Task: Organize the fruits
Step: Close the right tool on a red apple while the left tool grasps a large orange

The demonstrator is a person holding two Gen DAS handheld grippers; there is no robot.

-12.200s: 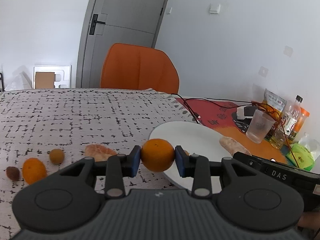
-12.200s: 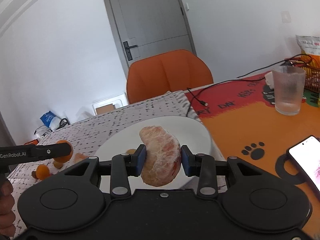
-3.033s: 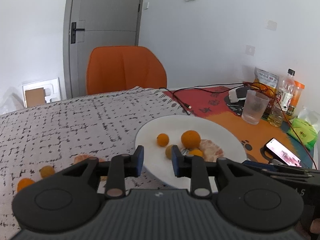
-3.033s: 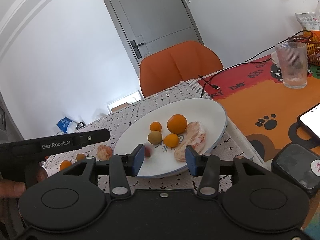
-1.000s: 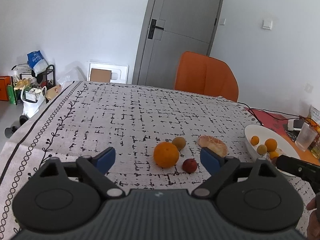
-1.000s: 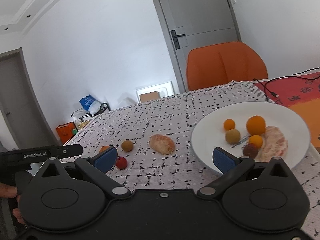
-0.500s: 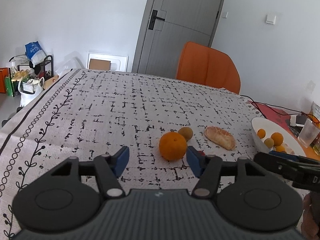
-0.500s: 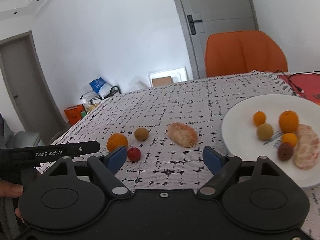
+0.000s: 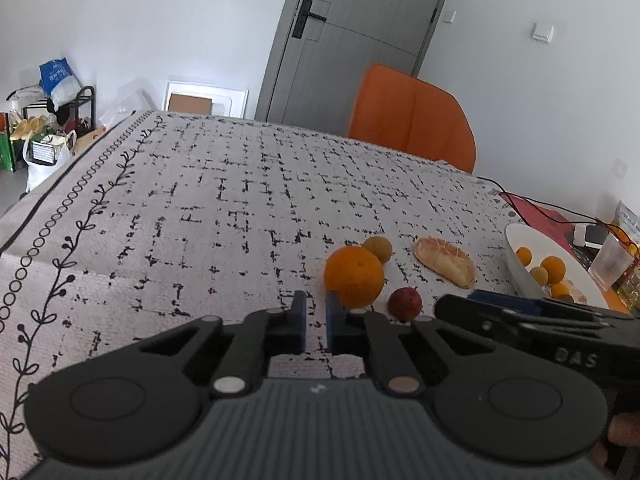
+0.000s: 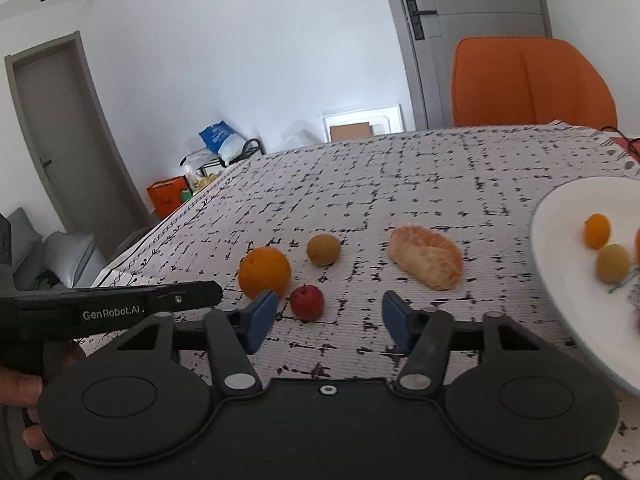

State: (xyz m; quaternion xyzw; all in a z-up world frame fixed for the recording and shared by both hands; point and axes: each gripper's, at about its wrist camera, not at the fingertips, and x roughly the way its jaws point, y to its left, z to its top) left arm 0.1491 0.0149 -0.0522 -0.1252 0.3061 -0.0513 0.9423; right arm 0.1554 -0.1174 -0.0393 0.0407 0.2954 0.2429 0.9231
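An orange point(image 9: 354, 276), a small red fruit point(image 9: 405, 304), a brownish round fruit point(image 9: 377, 249) and a peeled citrus piece point(image 9: 445, 262) lie on the patterned tablecloth. A white plate point(image 9: 520, 264) at the right holds several small fruits. My left gripper point(image 9: 316, 322) is shut and empty, just left of and in front of the orange. My right gripper point(image 10: 329, 320) is open and empty, with the red fruit point(image 10: 307, 302) just beyond its left finger and the orange point(image 10: 265, 272) further left. The plate point(image 10: 560, 240) sits at the right edge.
An orange chair point(image 9: 412, 118) stands behind the table. A glass point(image 9: 610, 262), cables and packets sit past the plate at far right. The table's left edge drops toward bags and a rack point(image 9: 52, 120) on the floor.
My left gripper has closed its fingers on nothing and moved nearer the orange. My right gripper has swung left toward the loose fruits, and its fingers stand a little closer together.
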